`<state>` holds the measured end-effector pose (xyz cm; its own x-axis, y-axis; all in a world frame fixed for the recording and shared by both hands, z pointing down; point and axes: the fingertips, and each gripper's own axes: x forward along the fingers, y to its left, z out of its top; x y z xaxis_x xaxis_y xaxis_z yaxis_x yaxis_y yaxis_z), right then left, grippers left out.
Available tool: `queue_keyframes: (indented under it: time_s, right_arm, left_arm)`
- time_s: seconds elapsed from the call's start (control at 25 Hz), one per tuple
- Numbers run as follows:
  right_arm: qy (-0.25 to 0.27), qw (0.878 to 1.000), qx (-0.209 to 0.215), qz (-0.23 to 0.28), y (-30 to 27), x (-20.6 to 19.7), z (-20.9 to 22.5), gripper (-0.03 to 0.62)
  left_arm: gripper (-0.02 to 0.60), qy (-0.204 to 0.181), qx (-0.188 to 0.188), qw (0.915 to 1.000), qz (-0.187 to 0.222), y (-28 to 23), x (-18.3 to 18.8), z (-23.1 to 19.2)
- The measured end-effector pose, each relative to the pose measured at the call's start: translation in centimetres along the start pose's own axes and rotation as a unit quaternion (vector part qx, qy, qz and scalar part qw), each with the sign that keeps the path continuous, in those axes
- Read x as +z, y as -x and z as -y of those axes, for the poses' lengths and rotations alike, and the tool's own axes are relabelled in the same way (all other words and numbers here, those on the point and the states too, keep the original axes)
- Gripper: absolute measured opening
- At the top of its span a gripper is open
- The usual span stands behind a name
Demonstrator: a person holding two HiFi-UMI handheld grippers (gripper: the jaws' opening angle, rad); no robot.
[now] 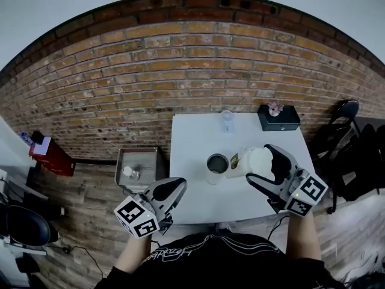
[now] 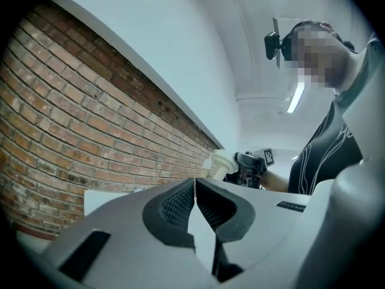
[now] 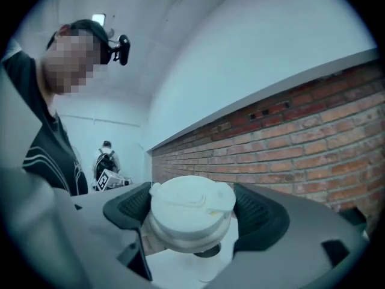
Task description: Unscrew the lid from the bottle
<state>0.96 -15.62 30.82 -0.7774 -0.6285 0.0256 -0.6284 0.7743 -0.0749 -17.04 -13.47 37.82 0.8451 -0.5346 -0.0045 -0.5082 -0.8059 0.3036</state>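
Observation:
A white bottle point(image 1: 251, 161) hangs tilted above the white table point(image 1: 195, 200), right of centre, with my right gripper point(image 1: 260, 164) shut on it. In the right gripper view its round white lid point(image 3: 191, 209) faces the camera, and the black pads point(image 3: 129, 206) press on both sides of it. The left gripper view shows the bottle point(image 2: 220, 164) small and far off. My left gripper point(image 1: 178, 186) is low at the table's front left corner, away from the bottle. It point(image 2: 195, 184) is shut, pads together, with nothing between them.
A metal cup point(image 1: 217, 163) stands on the table just left of the bottle. At the back stand a clear cup point(image 1: 227, 120) and a black box point(image 1: 279, 118). A grey metal tray point(image 1: 137, 164) sits left of the table, and a black chair point(image 1: 344, 111) stands to its right.

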Motion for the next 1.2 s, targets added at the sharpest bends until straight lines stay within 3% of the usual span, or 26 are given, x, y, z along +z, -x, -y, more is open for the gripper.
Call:
queue_keyframes:
  time_s: [0.2,0.4,0.56,0.8,1.2]
  right_arm:
    - [-0.089,0.99,-0.11,0.027,5.7,-3.4,-0.5,0.419]
    - [-0.127,0.98,-0.154,-0.006,9.0,-7.7,-2.2,0.419]
    - [-0.137,0.978,-0.16,-0.005,10.2,-8.3,-3.8,0.419]
    - [-0.136,0.981,-0.14,-0.004,12.9,-8.1,-7.2,0.419]
    - [-0.113,0.988,-0.102,0.012,17.5,-7.2,-13.6,0.419]
  left_arm:
    - [0.037,-0.039,-0.041,0.9984,0.001,1.6,0.6,4.1]
    - [0.034,-0.029,0.0,0.9992,-0.027,3.0,-0.6,4.8]
    - [0.032,-0.031,0.028,0.9975,-0.056,3.2,-1.9,5.8]
    - [0.032,-0.037,0.037,0.9958,-0.075,3.2,-3.3,10.7]
    - [0.032,-0.05,0.043,0.9948,-0.077,5.1,-5.0,18.6]
